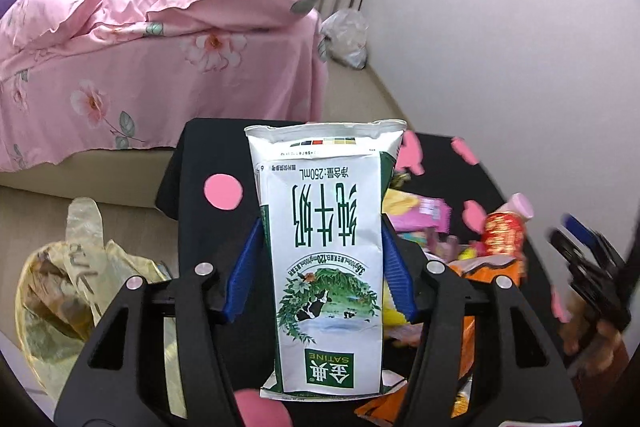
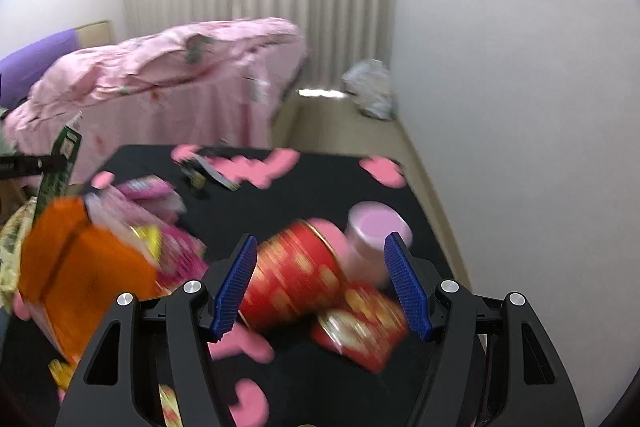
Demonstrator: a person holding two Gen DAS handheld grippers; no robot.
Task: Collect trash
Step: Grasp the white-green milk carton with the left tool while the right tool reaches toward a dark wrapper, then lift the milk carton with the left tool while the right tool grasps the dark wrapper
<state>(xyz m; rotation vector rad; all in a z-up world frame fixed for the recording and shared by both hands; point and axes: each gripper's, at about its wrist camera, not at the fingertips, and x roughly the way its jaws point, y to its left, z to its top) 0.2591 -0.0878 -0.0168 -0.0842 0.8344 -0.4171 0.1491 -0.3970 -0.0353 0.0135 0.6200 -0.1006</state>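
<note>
My left gripper (image 1: 320,263) is shut on a flattened white and green milk carton (image 1: 324,247), held upright above the black table (image 1: 200,155). The carton also shows at the left edge of the right wrist view (image 2: 60,163). My right gripper (image 2: 320,283) is open, its blue fingers on either side of a red and gold can (image 2: 296,279) and a pink-lidded cup (image 2: 376,239) lying on the table (image 2: 320,187); the view is blurred. The right gripper also shows in the left wrist view (image 1: 580,259). An orange box (image 2: 80,267) and pink wrappers (image 2: 156,195) lie to the left.
A yellow plastic trash bag (image 1: 60,291) sits on the floor left of the table. A bed with pink floral bedding (image 1: 140,39) stands behind. A clear plastic bag (image 1: 346,39) lies by the wall. Pink paper shapes (image 1: 223,191) dot the tabletop.
</note>
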